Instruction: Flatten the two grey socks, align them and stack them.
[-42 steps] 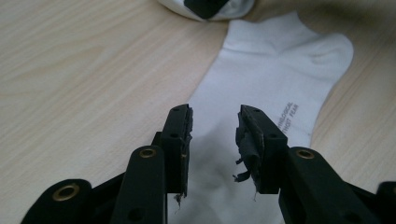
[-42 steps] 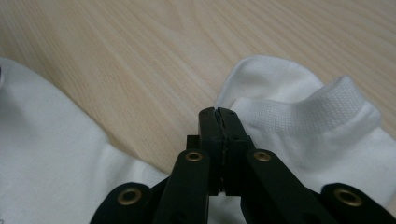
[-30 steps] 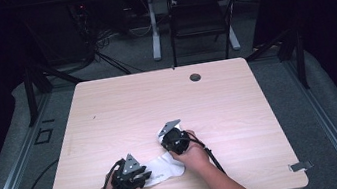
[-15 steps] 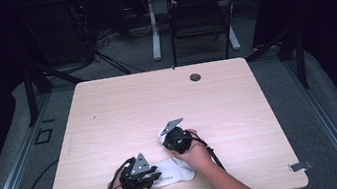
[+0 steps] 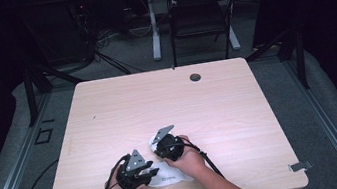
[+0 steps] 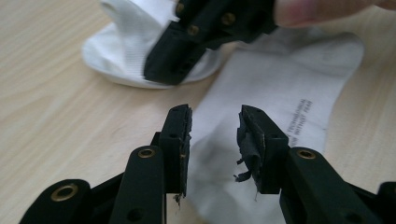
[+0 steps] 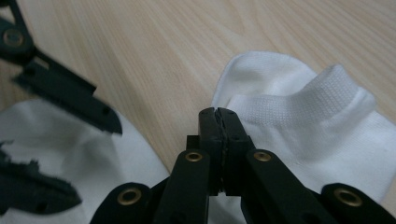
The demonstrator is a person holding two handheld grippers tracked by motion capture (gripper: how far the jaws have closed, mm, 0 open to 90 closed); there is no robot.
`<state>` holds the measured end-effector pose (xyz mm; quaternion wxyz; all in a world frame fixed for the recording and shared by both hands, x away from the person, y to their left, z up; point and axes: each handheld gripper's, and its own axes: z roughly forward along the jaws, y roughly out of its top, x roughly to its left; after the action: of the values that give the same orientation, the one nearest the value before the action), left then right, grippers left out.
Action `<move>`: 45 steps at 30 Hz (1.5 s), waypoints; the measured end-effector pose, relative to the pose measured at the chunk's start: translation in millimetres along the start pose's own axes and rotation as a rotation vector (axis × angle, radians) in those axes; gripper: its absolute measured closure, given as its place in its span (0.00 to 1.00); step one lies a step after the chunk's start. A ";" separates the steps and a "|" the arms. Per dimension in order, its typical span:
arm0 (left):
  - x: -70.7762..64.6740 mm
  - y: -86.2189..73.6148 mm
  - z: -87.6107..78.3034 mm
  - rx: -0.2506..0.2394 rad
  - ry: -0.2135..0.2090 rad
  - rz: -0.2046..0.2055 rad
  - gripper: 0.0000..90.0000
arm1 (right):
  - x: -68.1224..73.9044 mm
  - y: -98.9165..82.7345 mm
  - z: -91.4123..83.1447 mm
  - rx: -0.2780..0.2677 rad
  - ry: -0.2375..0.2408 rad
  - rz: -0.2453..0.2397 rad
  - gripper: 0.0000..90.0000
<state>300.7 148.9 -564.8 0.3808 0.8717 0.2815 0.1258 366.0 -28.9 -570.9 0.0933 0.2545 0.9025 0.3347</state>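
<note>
Two white socks lie near the table's front edge. A flat one with small grey print [image 6: 285, 88] [image 5: 173, 178] lies under my left gripper [image 6: 215, 123] [image 5: 155, 172]. Its jaws have just been opening; they stand apart over the cloth and the pads press on nothing. The other sock, with a ribbed cuff [image 7: 308, 107] [image 6: 123, 42] [image 5: 153, 139], lies just beyond. My right gripper [image 7: 219, 114] [image 5: 158, 144] [image 6: 170, 65] is shut, its tips down at that sock's cuff. Nothing shows between its pads.
The light wooden table [image 5: 168, 104] has a round cable hole [image 5: 195, 77] at its far edge. A black chair [image 5: 199, 24] and a desk leg stand on the grey floor behind. A person's hands hold both grippers.
My left gripper's jaws stand wider apart than before, and that hand has edged slightly right over the flat sock. The right gripper has stayed in place.
</note>
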 end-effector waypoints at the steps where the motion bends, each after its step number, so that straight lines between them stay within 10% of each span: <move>1: 5.9 -1.1 -3.8 -0.011 0.017 -0.026 0.70 | 1.6 0.0 -0.1 -0.010 -0.004 0.003 1.00; 16: 35.7 7.6 -11.7 -0.033 0.102 -0.116 0.70 | 4.8 -1.0 -13.5 -0.014 -0.046 -0.034 0.97; 31: 47.5 34.4 28.4 0.009 0.118 -0.169 0.68 | 4.0 -11.1 -17.3 -0.034 -0.053 0.009 1.00; 45: 42.1 31.0 46.3 0.092 0.129 -0.112 0.91 | 1.2 -14.3 -30.9 -0.099 -0.095 0.037 1.00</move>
<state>367.2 129.0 -573.3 0.3279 0.8613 0.3591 0.1472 348.8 -54.8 -556.8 0.1424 0.2817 0.8745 0.3682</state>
